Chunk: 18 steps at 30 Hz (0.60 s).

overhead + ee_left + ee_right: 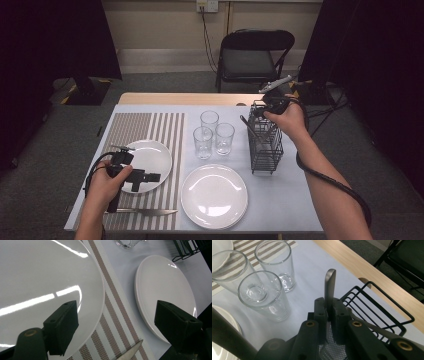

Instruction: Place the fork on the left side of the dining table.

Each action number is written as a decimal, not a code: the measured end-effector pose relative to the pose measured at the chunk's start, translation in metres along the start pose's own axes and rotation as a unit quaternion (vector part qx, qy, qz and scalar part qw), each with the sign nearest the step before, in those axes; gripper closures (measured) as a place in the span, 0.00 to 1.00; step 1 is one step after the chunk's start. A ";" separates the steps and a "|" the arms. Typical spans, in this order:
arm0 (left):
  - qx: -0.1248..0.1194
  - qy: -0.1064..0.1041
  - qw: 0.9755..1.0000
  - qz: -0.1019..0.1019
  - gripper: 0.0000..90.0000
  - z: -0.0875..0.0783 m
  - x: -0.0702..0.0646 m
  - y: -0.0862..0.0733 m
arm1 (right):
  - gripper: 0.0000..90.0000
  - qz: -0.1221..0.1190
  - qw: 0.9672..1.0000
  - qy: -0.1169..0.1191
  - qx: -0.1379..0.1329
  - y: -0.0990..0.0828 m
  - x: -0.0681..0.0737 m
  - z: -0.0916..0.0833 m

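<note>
My right gripper (329, 312) is shut on the upright grey metal handle (330, 285) of a piece of cutlery that stands in a black wire caddy (374, 305). Its lower end is hidden, so I cannot tell what kind it is. From above, the right gripper (261, 110) sits over the caddy (265, 145) at its far end. My left gripper (156, 176) hovers open with nothing between its jaws, over the near right rim of a white plate (150, 155) on a striped placemat (135, 125). The left gripper (120, 322) frames the plate (37, 277) and the placemat (112, 305).
A knife (150, 212) lies along the placemat's front edge, blade tip (131, 352) below the jaws. A second white plate (214, 196) sits front centre. Three empty glasses (209, 120) cluster left of the caddy. Another dark handle (247, 125) leans in the caddy. A chair (252, 55) stands beyond.
</note>
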<state>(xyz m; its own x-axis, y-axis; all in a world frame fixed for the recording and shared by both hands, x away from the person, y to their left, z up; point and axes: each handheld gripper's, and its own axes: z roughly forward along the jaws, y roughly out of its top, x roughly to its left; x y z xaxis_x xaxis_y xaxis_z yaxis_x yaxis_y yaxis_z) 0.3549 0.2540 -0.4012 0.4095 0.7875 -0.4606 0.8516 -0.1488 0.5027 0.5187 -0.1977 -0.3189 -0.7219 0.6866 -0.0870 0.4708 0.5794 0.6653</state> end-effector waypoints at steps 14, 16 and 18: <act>0.001 -0.005 1.000 -0.004 0.21 0.001 -0.001 0.000 | 0.98 0.018 0.999 -0.011 -0.031 0.003 -0.006 -0.020; 0.002 -0.004 1.000 -0.003 0.21 0.001 -0.001 0.000 | 0.98 0.019 0.999 -0.009 -0.034 0.005 -0.006 -0.024; -0.001 -0.003 1.000 0.000 0.21 0.001 -0.001 0.000 | 0.98 0.021 0.999 -0.009 -0.041 0.006 -0.006 -0.026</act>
<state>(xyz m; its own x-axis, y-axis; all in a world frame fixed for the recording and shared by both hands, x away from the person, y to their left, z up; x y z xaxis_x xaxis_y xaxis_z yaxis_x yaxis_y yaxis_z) 0.3549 0.2525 -0.4016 0.4105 0.7843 -0.4651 0.8515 -0.1471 0.5033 0.5126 -0.2097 -0.2945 -0.6935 0.7170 -0.0704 0.4570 0.5133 0.7264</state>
